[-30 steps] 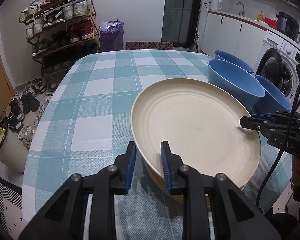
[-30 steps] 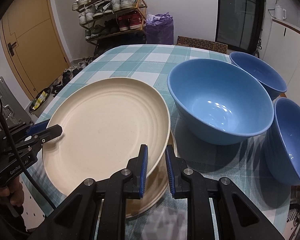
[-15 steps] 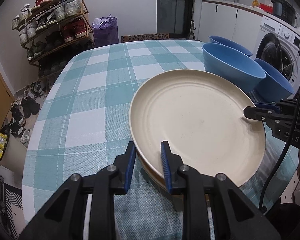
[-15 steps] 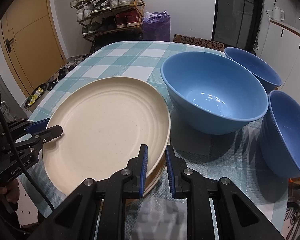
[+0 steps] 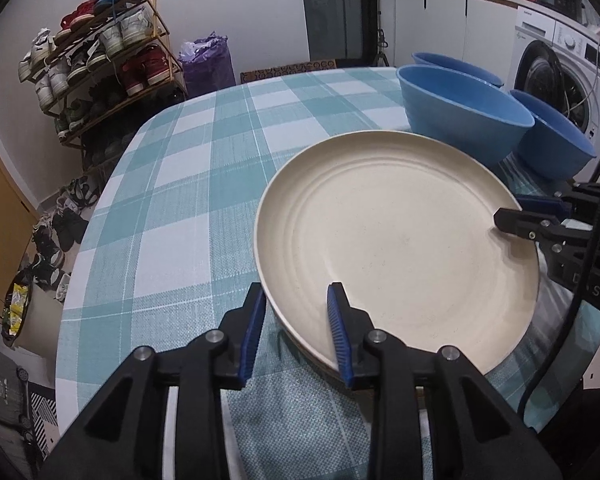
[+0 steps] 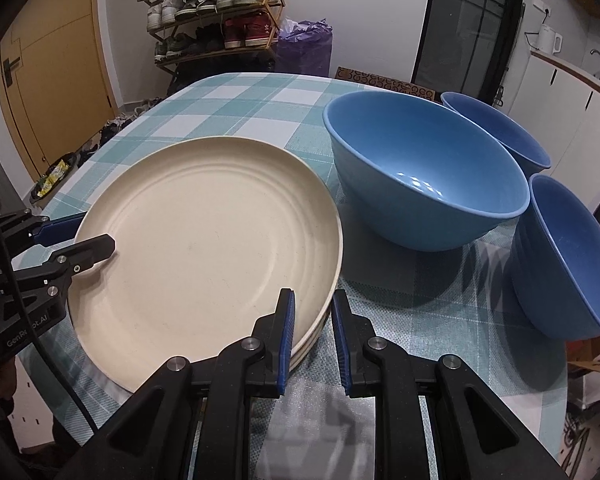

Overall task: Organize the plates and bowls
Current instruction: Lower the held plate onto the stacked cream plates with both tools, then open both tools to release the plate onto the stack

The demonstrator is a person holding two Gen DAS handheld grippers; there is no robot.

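Left wrist view: left hand-held gripper straddles the near rim of the top cream plate; its jaws have just been opening, pads apart, outer pad off the rim. The plate sits on a stack near the worktop's near edge. Three blue bowls stand just behind the plates, toward the far right corner. Right hand-held gripper sits at the opposite rim.

Right wrist view: right hand-held gripper is clamped on the plate stack's near rim, pads pressed on it. Large blue bowl just beside the stack; two smaller ones further right.
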